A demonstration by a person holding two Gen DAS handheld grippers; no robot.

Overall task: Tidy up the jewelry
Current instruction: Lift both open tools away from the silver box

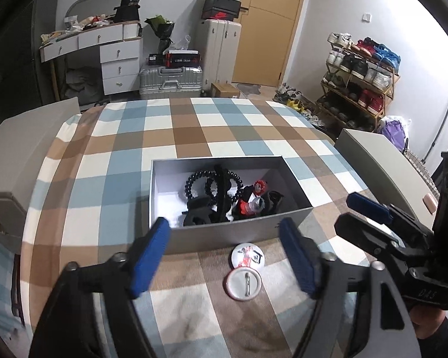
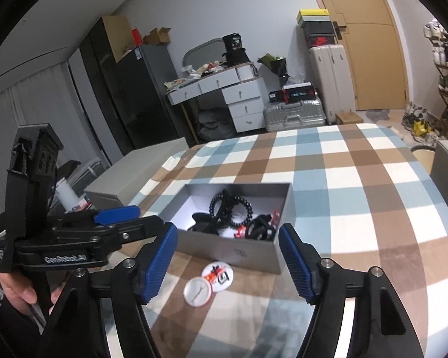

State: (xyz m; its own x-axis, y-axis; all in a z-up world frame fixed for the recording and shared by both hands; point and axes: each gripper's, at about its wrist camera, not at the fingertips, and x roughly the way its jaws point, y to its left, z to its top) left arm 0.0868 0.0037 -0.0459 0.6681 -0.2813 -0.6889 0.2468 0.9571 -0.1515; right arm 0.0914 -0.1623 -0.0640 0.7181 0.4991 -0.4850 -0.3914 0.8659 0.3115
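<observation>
Both tongs (image 1: 224,250) (image 2: 227,261) agape, empty, two badges (image 1: 244,271) between them, before the box (image 1: 233,234).

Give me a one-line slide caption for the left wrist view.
Open left gripper above two pin badges lying before a grey box of beads and clips on a checked tablecloth.

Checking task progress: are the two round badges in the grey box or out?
Out. Both badges lie on the checked cloth just outside the box's near wall.
</observation>
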